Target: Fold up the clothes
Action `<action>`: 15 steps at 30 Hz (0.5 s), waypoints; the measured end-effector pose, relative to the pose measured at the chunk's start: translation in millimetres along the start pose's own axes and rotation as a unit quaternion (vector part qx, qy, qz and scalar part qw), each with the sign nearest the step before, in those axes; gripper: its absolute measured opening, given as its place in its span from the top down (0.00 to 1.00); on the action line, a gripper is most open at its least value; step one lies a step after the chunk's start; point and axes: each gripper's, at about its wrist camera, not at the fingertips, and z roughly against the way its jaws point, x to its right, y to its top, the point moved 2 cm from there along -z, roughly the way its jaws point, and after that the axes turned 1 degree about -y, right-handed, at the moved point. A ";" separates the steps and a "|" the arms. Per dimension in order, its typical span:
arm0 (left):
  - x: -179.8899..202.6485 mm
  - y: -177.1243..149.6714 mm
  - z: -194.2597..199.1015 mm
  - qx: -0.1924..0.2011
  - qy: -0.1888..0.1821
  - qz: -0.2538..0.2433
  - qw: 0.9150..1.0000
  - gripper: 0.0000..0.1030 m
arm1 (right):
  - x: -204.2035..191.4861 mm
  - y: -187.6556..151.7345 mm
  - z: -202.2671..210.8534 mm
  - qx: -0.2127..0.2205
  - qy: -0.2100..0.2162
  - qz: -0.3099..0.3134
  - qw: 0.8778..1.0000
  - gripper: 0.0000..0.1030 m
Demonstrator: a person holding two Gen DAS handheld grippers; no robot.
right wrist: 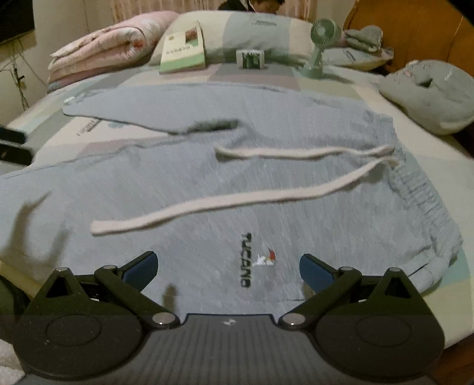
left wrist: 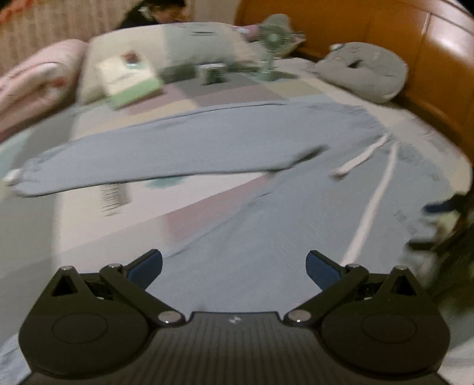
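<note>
A pair of light blue sweatpants [right wrist: 183, 183] lies spread flat on the bed [right wrist: 340, 83], and everything else can be placed from it. Its elastic waistband [right wrist: 420, 192] sits at the right end in the right wrist view, with two white drawstrings [right wrist: 225, 204] trailing across the fabric toward the legs. A dark printed logo [right wrist: 246, 260] with a small bird emblem marks the near part of the pants.

The right gripper [right wrist: 228, 268] hovers at the near edge of the sweatpants, straddling the logo. Its blue-padded fingers [right wrist: 142, 266] are spread wide apart and hold nothing; whether they touch the cloth cannot be told.

The left gripper [left wrist: 234, 266] is over the near leg of the sweatpants [left wrist: 266, 237], likewise wide open and empty, pads [left wrist: 321, 271] well apart with blue fabric showing between them. The other leg [left wrist: 154, 157] stretches away to the left, splayed from the near one. This view is blurred.

Beyond the sweatpants, toward the pillows [right wrist: 243, 32], lie a green-and-white book [right wrist: 183, 50], a small box [right wrist: 251, 59] and a green desk fan [right wrist: 320, 44]. A folded pink quilt [right wrist: 103, 47] is past the leg end of the pants, and a grey plush cushion [right wrist: 429, 88] lies beyond the waistband, next to the wooden headboard [left wrist: 400, 38]. A person [right wrist: 260, 4] is partly visible behind the pillows.
</note>
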 end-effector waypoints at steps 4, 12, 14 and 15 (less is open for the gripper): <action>-62.8 -37.8 18.1 -0.027 0.061 0.040 0.997 0.01 | -9.9 5.6 8.1 0.005 -0.005 0.013 1.000 0.00; -169.3 -121.9 7.2 -0.067 0.110 0.188 0.974 0.01 | -30.8 10.6 10.5 -0.005 -0.017 0.037 0.999 0.00; -185.0 -135.7 5.2 -0.054 0.101 0.219 0.969 0.01 | -35.6 11.6 9.1 -0.010 -0.019 0.042 0.999 0.00; -189.7 -138.6 6.4 -0.039 0.097 0.225 0.969 0.01 | -38.0 12.1 8.4 -0.012 -0.020 0.044 0.999 0.00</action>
